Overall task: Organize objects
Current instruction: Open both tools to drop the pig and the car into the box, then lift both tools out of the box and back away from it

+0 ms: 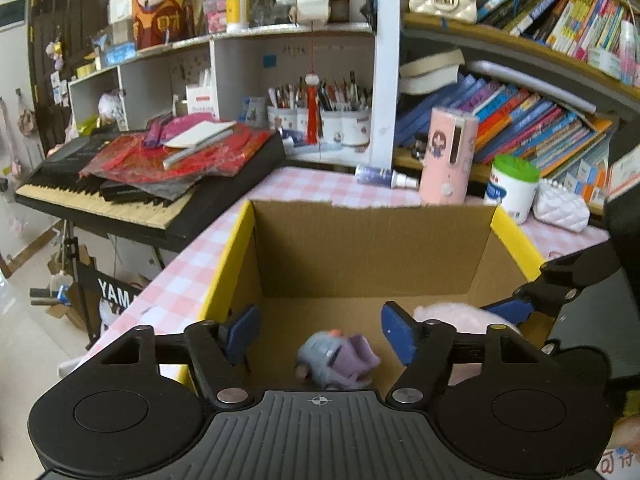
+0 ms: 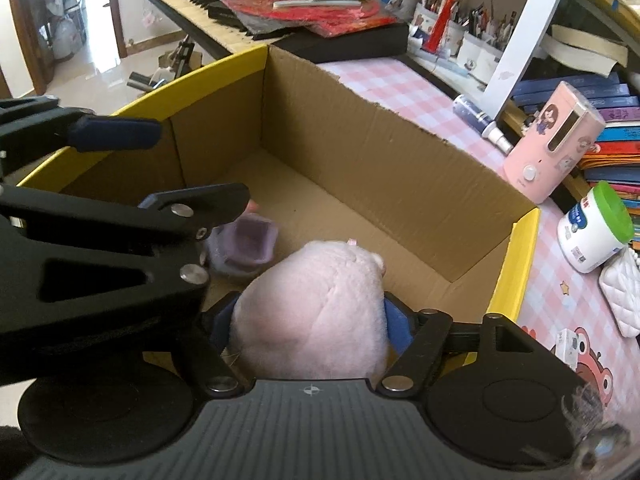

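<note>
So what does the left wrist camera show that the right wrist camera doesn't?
Only the left wrist view shows the upper shelf clutter, including a cartoon figure box, and the left tool open and empty over the box. Only the right wrist view shows the right tool shut on the pink plush. Both show the cardboard box, the grey-purple toy inside, and the keyboard.

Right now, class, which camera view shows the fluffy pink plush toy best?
The right wrist view: the fluffy pink plush toy fills the centre, gripped between the right gripper fingers above the cardboard box. The left wrist view catches only a pink sliver behind its own finger.
</note>
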A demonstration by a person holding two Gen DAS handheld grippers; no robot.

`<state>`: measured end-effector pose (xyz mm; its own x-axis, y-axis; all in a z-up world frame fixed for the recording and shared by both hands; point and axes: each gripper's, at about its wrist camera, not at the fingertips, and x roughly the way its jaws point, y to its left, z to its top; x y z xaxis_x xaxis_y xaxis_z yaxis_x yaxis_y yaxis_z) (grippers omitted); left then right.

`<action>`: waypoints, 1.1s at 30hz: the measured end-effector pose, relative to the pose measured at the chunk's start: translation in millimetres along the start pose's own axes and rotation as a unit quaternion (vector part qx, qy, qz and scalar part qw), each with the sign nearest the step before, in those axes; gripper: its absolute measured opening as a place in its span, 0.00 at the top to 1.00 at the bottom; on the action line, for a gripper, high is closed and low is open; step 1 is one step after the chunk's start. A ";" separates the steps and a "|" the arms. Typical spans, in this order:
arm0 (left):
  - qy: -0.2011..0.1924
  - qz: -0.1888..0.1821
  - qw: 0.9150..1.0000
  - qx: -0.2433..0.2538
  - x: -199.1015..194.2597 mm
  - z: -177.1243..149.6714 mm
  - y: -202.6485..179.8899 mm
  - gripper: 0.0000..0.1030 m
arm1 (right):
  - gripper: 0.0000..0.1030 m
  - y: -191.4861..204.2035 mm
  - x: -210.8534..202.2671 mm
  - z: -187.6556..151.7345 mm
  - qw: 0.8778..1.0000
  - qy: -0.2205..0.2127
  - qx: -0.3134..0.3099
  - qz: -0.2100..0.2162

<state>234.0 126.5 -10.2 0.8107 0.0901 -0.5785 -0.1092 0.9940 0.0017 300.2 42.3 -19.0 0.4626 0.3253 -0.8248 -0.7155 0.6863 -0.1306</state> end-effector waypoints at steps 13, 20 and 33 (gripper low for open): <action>-0.055 0.012 0.997 -0.047 -43.4 3.7 15.4 0.20 | 0.21 7.8 -45.5 -4.8 0.994 -0.097 0.038 -0.043; -0.066 0.015 0.996 -0.062 -63.4 -2.9 24.2 0.19 | 0.20 21.4 -73.7 -15.6 0.986 -0.141 0.055 -0.071; -0.070 0.012 0.994 -0.080 -103.0 -26.2 34.8 0.12 | 0.13 53.5 -116.1 -46.9 0.967 -0.185 0.111 -0.133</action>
<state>131.7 150.2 28.1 0.8773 0.1327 -0.4612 -0.2110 0.9698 -0.1224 183.7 10.7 43.9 0.7997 0.3002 -0.5200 -0.4342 0.8873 -0.1555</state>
